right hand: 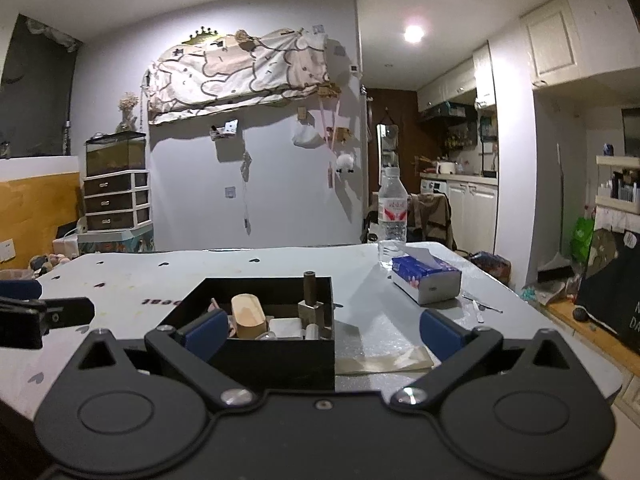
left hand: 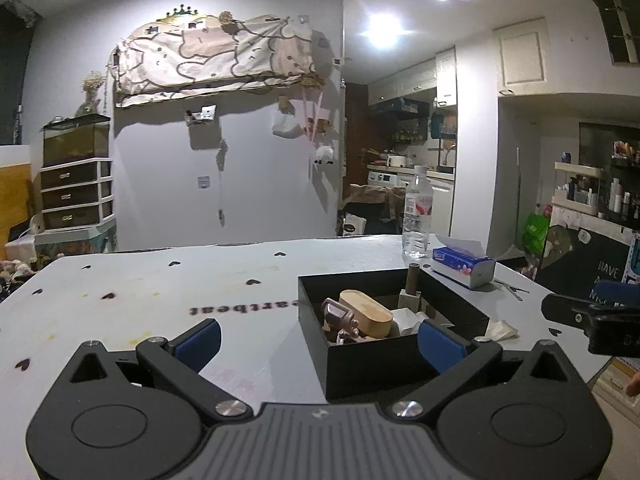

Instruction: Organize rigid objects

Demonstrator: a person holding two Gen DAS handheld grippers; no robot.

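A black open box [left hand: 360, 364] [right hand: 276, 354] stands on the pale table. Inside lie a rounded wooden block [left hand: 366, 312] [right hand: 248, 314], a brownish-pink clip-like piece [left hand: 340, 316], a square bottle with a dark tall cap [left hand: 412, 284] [right hand: 310, 296] and a white piece [right hand: 285, 326]. My left gripper [left hand: 320, 342] is open and empty, just in front of the box's left near corner. My right gripper [right hand: 322, 334] is open and empty, in front of the box's right half. The right gripper's side shows at the left wrist view's right edge [left hand: 592, 316]; the left gripper's side shows at the right wrist view's left edge [right hand: 44, 312].
A water bottle [left hand: 417, 212] [right hand: 393, 216] and a blue tissue pack [left hand: 464, 266] [right hand: 426, 278] stand at the table's far right. A clear plastic wrapper [right hand: 384, 356] lies right of the box. Thin metal tools [right hand: 480, 304] lie near the right edge.
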